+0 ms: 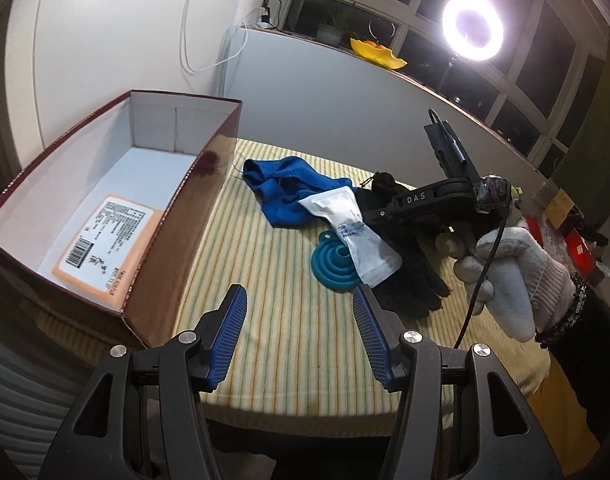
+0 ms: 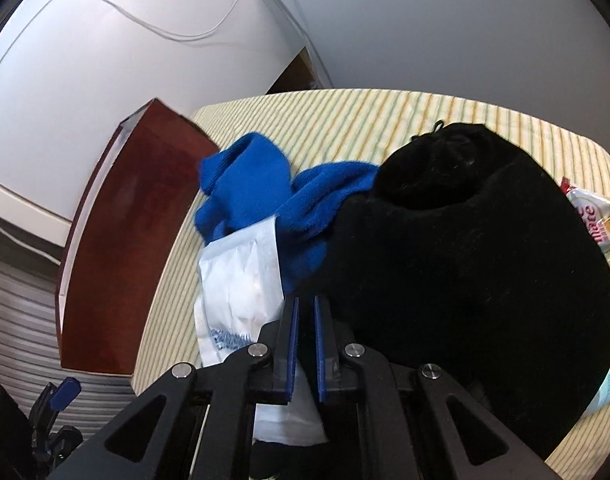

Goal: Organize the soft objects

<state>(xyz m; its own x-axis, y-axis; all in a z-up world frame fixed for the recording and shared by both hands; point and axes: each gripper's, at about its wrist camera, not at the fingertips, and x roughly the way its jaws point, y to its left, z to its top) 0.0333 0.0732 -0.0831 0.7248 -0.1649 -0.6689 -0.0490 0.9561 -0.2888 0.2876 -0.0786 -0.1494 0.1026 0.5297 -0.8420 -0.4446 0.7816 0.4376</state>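
Note:
A blue cloth [image 1: 281,192] [image 2: 261,200], a white packet [image 1: 353,228] [image 2: 241,280] and a black cloth [image 1: 409,280] [image 2: 465,260] lie heaped on the striped table cover. My right gripper [image 2: 307,308] [image 1: 373,214] is down on the heap with its jaws shut. Its tips sit where the white packet meets the black cloth, and I cannot tell whether they pinch either one. A hand in a white glove [image 1: 505,272] holds it. My left gripper [image 1: 301,292] hangs open over bare cover near the front edge, nothing between its fingers.
An open dark-red box [image 1: 153,128] [image 2: 137,220] with a printed label inside stands at the table's left. A teal collapsible funnel [image 1: 333,264] lies beside the packet. Snack wrappers [image 2: 593,216] lie right of the black cloth. A ring light [image 1: 473,26] glares from the window.

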